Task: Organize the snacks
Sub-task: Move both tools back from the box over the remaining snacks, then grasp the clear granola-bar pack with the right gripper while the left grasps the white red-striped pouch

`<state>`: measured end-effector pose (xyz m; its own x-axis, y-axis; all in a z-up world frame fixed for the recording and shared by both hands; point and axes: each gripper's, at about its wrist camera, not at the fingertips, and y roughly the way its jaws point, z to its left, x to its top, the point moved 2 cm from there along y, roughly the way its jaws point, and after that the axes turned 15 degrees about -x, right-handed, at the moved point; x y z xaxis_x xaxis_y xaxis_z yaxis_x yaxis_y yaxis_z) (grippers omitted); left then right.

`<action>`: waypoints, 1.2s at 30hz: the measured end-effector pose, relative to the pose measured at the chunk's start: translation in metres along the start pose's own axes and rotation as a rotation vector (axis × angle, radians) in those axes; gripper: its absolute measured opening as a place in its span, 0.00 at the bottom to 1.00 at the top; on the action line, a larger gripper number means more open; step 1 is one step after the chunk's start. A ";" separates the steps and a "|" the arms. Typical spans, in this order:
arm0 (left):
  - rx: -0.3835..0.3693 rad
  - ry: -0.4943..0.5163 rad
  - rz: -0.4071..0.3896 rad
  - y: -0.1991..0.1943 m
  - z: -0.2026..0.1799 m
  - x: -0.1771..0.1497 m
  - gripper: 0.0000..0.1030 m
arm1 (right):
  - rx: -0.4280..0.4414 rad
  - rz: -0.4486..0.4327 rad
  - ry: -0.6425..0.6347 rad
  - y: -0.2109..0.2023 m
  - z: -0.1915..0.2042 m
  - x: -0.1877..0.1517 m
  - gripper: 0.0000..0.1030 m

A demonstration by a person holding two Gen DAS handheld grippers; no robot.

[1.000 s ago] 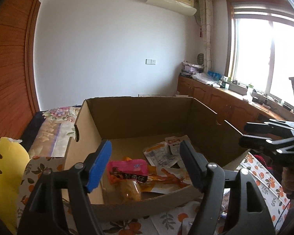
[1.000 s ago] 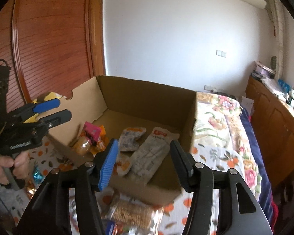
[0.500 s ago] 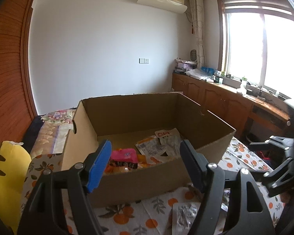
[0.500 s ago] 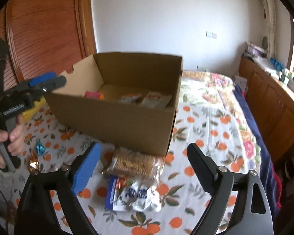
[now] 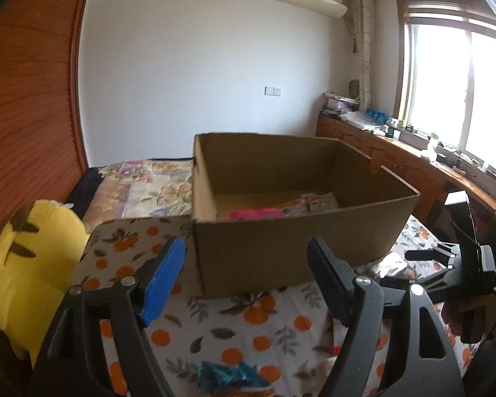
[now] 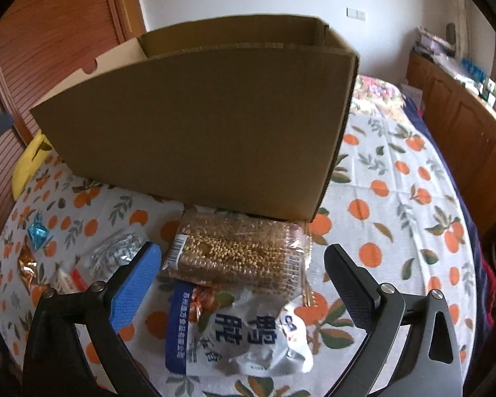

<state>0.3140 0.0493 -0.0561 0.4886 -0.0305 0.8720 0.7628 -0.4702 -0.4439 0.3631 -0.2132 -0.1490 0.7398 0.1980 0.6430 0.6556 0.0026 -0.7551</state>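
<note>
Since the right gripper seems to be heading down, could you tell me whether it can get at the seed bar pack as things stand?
Probably yes. The right gripper has its jaws opening with nothing between them, and the seed bar pack lies uncovered just ahead, though its far edge sits against the box.

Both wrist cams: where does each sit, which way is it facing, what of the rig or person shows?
Left wrist: on the left gripper, tilted slightly down at the cardboard box, window beyond; its jaws are opening on nothing; the right gripper and the hand holding it show at right.
Right wrist: on the right gripper, pitched steeply down over the grain bar pack and white-blue pouch; jaws opening, not touching either.
Shared: box, orange-print cloth, yellow cushion.
</note>
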 end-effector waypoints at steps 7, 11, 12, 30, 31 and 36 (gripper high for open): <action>-0.019 -0.005 0.059 0.010 -0.008 -0.020 0.75 | 0.010 0.033 0.042 0.012 -0.002 0.004 0.98; -0.056 -0.010 0.109 0.023 -0.022 -0.031 0.75 | 0.022 0.066 0.032 0.019 0.002 0.004 0.98; -0.070 -0.016 0.140 0.030 -0.027 -0.036 0.75 | 0.015 0.062 0.021 0.019 0.003 0.004 0.98; -0.181 0.011 0.384 0.090 -0.097 -0.072 0.75 | 0.034 0.008 -0.007 -0.004 -0.013 -0.013 0.78; -0.177 0.012 0.390 0.092 -0.099 -0.072 0.75 | 0.036 -0.003 -0.005 -0.008 -0.016 -0.013 0.78; -0.174 -0.004 0.418 0.101 -0.103 -0.071 0.75 | 0.058 -0.043 0.011 -0.023 -0.027 -0.015 0.79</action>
<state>0.3126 -0.0865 -0.1419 0.7419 -0.2459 0.6238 0.4168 -0.5597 -0.7163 0.3407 -0.2423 -0.1380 0.7129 0.1856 0.6763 0.6772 0.0682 -0.7326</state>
